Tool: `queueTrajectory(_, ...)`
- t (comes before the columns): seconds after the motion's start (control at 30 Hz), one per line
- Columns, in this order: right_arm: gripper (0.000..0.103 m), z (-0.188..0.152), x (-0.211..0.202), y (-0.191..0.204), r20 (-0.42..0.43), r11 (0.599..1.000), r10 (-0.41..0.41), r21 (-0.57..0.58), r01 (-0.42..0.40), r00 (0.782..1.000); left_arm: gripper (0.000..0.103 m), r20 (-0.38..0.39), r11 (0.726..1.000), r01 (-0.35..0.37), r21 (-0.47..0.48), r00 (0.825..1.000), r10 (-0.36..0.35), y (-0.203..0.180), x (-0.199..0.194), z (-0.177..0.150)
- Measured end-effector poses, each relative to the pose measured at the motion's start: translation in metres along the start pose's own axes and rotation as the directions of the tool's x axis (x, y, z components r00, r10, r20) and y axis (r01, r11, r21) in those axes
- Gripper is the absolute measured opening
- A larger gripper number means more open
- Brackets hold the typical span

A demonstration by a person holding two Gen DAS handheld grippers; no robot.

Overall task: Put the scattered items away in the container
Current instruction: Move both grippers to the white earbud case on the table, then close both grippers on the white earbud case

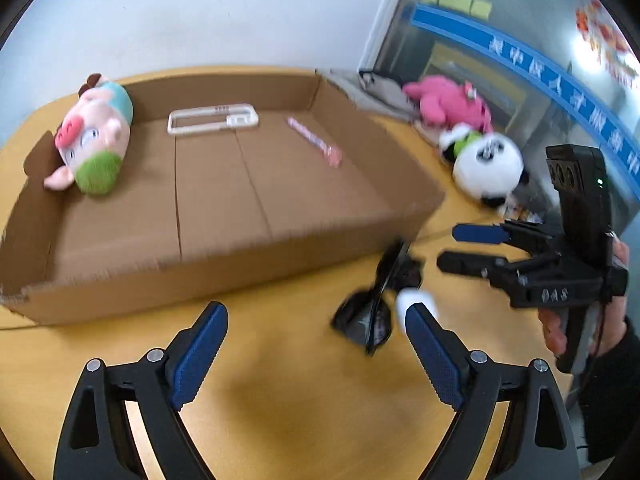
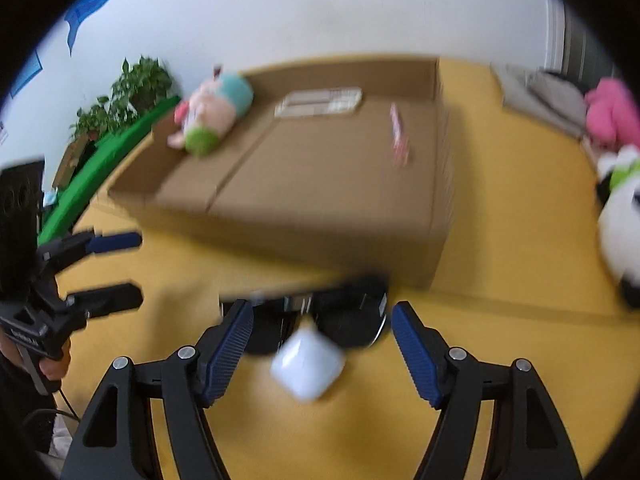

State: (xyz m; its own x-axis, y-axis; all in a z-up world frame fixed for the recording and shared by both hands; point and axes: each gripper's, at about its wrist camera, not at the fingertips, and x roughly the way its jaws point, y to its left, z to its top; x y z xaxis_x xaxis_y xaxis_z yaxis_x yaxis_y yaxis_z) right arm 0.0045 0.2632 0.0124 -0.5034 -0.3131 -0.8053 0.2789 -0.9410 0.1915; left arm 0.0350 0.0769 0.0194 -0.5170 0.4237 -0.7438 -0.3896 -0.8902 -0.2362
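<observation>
A shallow cardboard box [image 1: 240,264] [image 2: 304,224] lies on the yellow table. In it are a pig plush [image 1: 94,140] [image 2: 212,116], a white frame [image 1: 212,119] [image 2: 320,102] and a pink packet [image 1: 316,142] [image 2: 400,136]. Black sunglasses [image 1: 372,308] [image 2: 320,320] and a small white case [image 1: 416,300] [image 2: 308,364] lie on the table before the box. My left gripper [image 1: 316,320] [image 2: 120,266] is open and empty, left of the sunglasses. My right gripper [image 2: 322,324] [image 1: 452,246] is open, its fingers either side of the sunglasses and case.
A panda plush [image 1: 486,168] [image 2: 620,224] and a pink plush [image 1: 452,104] [image 2: 612,114] lie on the table right of the box, by a grey bag [image 2: 540,96]. A potted plant [image 2: 128,96] stands far left. A glass door [image 1: 500,60] is behind.
</observation>
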Motion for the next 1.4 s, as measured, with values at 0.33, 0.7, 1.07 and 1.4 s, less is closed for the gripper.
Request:
queueTrajectory(0.33, 0.072, -0.028, 0.029, 0.019, -0.024, 0.999, -0.032, 0.017, 0.033, 0.999, 0.093, -0.019, 0.999, 0.037, 0.006, 0.999, -0.037, -0.008, 0.022, -0.01)
queueTrajectory(0.7, 0.051, -0.055, 0.023, 0.029, 0.017, 0.996, -0.08, -0.029, 0.081, 0.997, 0.093, -0.036, 0.995, 0.075, -0.063, 0.996, -0.077, -0.009, 0.018, -0.028)
queueTrajectory(1.07, 0.051, -0.073, -0.016, 0.057, 0.083, 0.996, 0.059, -0.068, -0.054, 0.995, 0.092, -0.122, 0.896, 0.363, -0.258, 0.907, -0.403, -0.013, 0.043, -0.029)
queueTrajectory(1.4, 0.051, -0.067, -0.03, 0.083, 0.106, 0.986, 0.119, -0.128, -0.105, 0.987, 0.035, -0.139, 0.792, 0.499, -0.351, 0.809, -0.572, -0.015, 0.045, -0.034)
